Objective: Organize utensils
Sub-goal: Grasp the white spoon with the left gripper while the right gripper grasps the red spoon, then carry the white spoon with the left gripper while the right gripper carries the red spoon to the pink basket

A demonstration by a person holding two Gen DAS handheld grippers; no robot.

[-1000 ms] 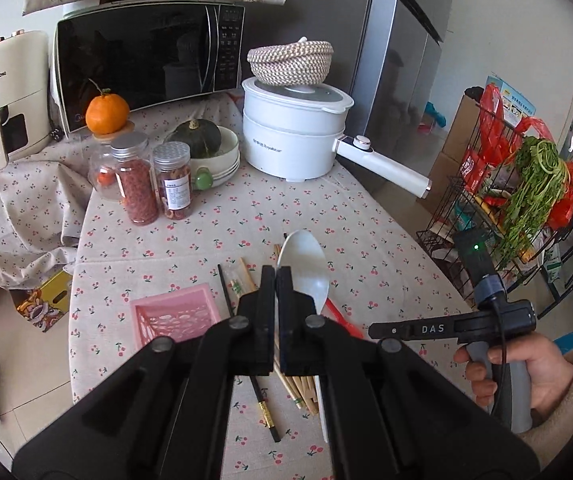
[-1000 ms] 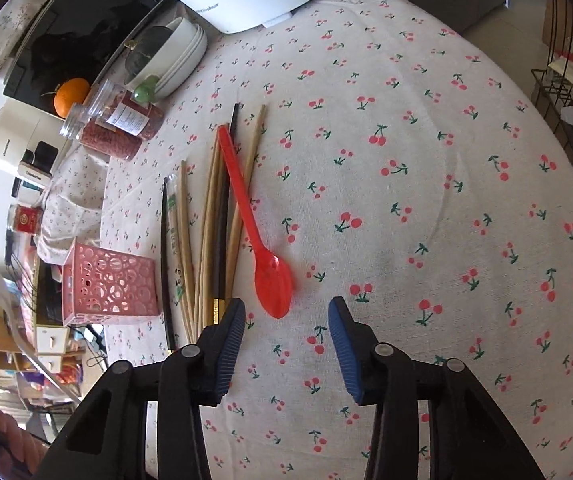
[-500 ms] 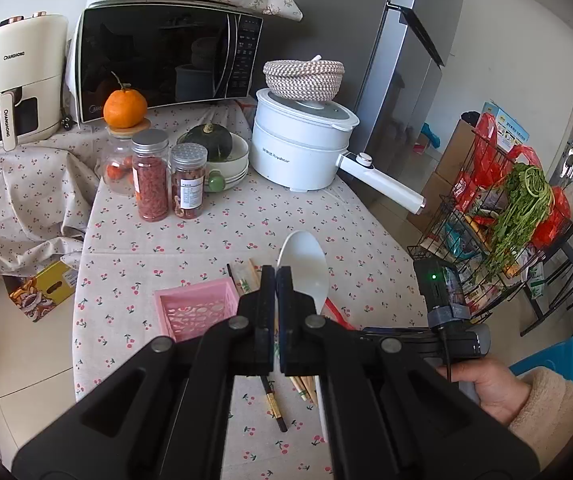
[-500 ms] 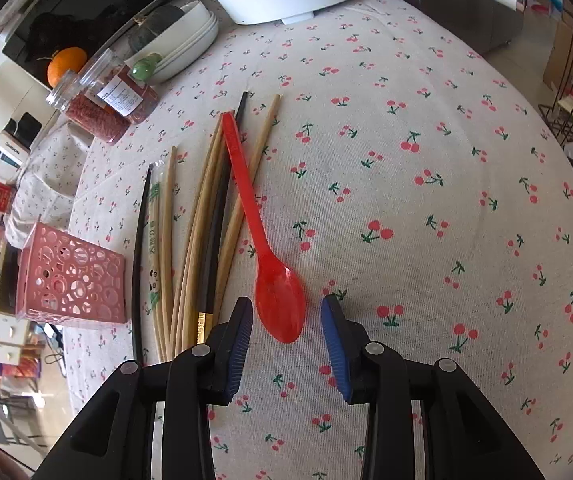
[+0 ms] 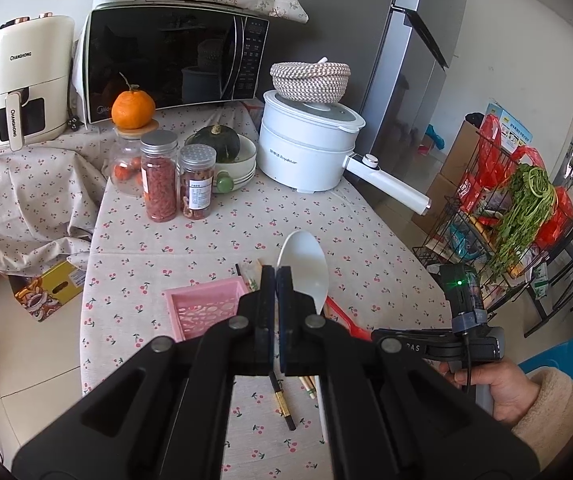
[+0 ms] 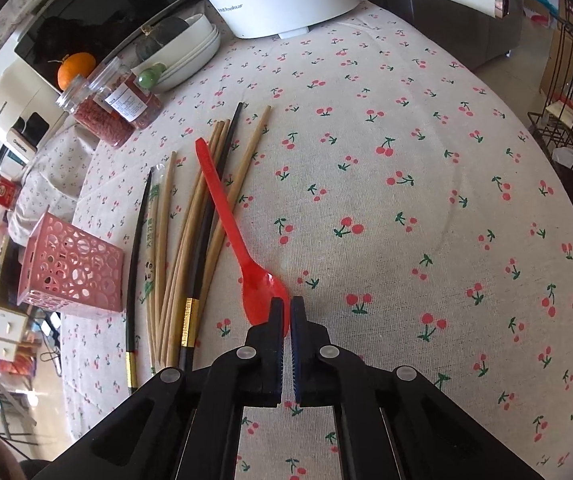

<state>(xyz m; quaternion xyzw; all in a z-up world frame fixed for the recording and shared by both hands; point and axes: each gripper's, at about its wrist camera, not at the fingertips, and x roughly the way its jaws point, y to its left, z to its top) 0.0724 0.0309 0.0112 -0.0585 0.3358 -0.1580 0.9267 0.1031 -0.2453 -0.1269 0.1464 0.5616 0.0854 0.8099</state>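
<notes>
- Currently your right gripper (image 6: 286, 312) has just closed on the edge of the bowl of the red spoon (image 6: 242, 248); the pads pinch the rim nearest you, and the spoon lies on the tablecloth (image 6: 406, 160).
- The spoon's handle rests across the bundle of chopsticks (image 6: 190, 240), pointing away toward the jars (image 6: 114, 108).
- Your left gripper (image 5: 276, 280) is clamped on a white spoon (image 5: 304, 264), bowl upward, held above the table.
- The pink basket (image 6: 70, 268) stands just beside the chopsticks, on their far side from the red spoon.
- Expect the red spoon to be light, thin plastic: stiff enough to lift from one end, but smooth and likely to pivot or slip in a rim grip.
- A hold on the neck or handle would judge safer than the curved bowl; if you keep this grip, lift slowly and keep the handle from dragging the chopsticks.
- Judged likely: the basket is the destination.
</notes>
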